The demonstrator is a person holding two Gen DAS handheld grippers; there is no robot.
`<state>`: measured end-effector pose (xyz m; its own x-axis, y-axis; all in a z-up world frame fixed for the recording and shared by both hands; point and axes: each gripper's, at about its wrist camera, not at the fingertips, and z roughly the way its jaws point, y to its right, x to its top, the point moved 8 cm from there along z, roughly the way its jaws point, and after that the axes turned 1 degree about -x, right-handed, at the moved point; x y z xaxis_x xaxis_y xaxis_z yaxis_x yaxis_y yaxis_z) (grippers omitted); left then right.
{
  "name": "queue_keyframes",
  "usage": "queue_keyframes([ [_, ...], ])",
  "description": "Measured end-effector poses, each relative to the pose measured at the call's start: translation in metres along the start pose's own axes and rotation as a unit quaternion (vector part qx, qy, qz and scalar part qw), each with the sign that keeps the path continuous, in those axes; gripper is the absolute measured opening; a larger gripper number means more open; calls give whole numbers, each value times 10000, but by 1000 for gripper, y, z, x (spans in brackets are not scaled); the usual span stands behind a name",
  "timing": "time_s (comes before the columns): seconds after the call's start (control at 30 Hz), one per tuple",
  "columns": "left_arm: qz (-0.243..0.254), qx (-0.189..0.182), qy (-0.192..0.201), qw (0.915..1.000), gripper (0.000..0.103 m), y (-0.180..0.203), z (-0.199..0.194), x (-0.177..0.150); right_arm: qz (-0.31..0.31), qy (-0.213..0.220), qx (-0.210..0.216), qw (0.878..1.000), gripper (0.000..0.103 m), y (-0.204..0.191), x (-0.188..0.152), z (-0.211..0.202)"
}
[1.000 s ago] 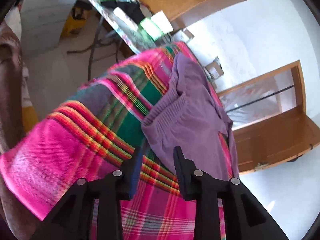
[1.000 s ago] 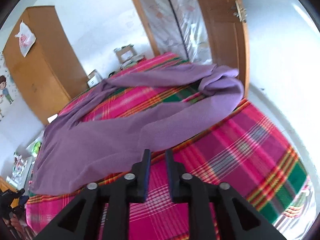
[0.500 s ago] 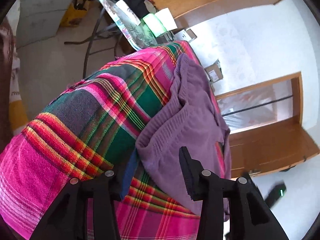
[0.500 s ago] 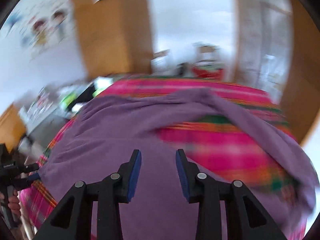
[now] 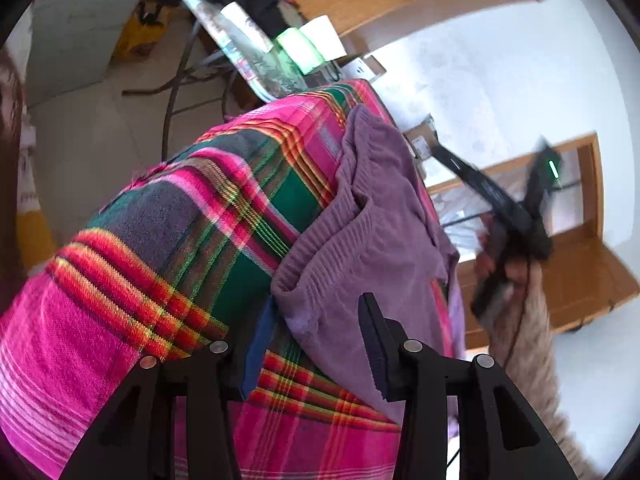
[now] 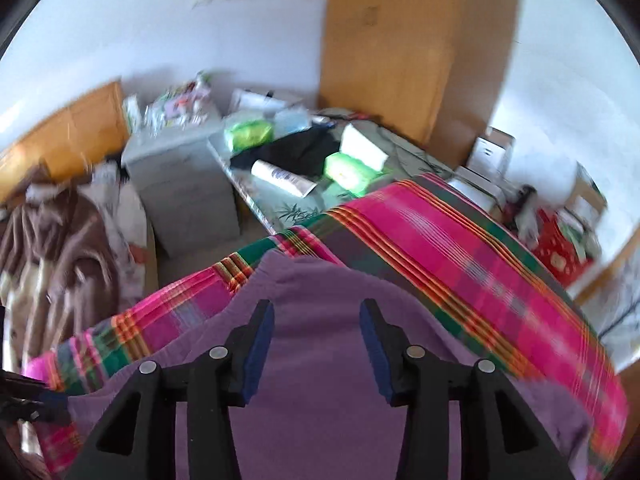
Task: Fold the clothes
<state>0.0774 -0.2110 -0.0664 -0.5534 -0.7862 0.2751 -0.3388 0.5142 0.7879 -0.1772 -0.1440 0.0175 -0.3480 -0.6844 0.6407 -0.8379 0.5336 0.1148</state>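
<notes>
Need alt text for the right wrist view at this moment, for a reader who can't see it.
The right gripper hangs with jaws apart, nothing between them, over a purple garment spread on a pink plaid bedspread. Behind the bed are a cluttered table, a grey cabinet and a wooden wardrobe; the picture is motion-blurred.

Home bedroom: plaid-covered bed, wooden wardrobe (cluttered side table).
</notes>
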Motion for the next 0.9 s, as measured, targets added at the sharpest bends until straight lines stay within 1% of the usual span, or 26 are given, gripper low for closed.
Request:
queue_keyframes([
  [0.07,164,120,39,9998,46,1,0,1,-358,-186,137,9991,49,-14,5,22],
  [0.13,250,194,83,9995,47,3,0,3,-656,-330,111,9972,49,-21,6,40],
  [0.23,321,193,74,9993,49,4,2,4,-942,-468,17,9945,49,-21,9,64],
  [0.3,342,205,72,9992,49,4,3,6,-1021,-521,61,9934,49,-19,12,74],
  [0.4,381,279,74,9989,49,5,5,8,-1348,-671,176,9884,49,-25,14,88],
  [0.5,382,261,80,9989,49,4,6,12,-1745,-790,304,9810,49,-41,12,98],
  [0.53,370,238,85,9990,49,4,6,12,-1831,-827,270,9792,49,-44,12,102],
  [0.7,341,141,91,9993,49,2,6,15,-1574,-830,449,9830,49,-44,13,109],
  [0.73,354,137,82,9992,49,2,6,15,-1487,-845,508,9840,46,-44,12,109],
  [0.77,372,141,73,9992,49,3,6,14,-1398,-860,568,9848,39,-43,12,110],
  [0.8,379,144,66,9992,49,3,7,15,-1307,-878,598,9857,37,-44,12,110],
  [0.87,397,147,49,9991,49,3,6,14,-1245,-807,476,9878,20,-44,13,107],
  [0.9,408,147,40,9991,49,3,5,13,-1194,-765,374,9892,16,-42,14,106],
])
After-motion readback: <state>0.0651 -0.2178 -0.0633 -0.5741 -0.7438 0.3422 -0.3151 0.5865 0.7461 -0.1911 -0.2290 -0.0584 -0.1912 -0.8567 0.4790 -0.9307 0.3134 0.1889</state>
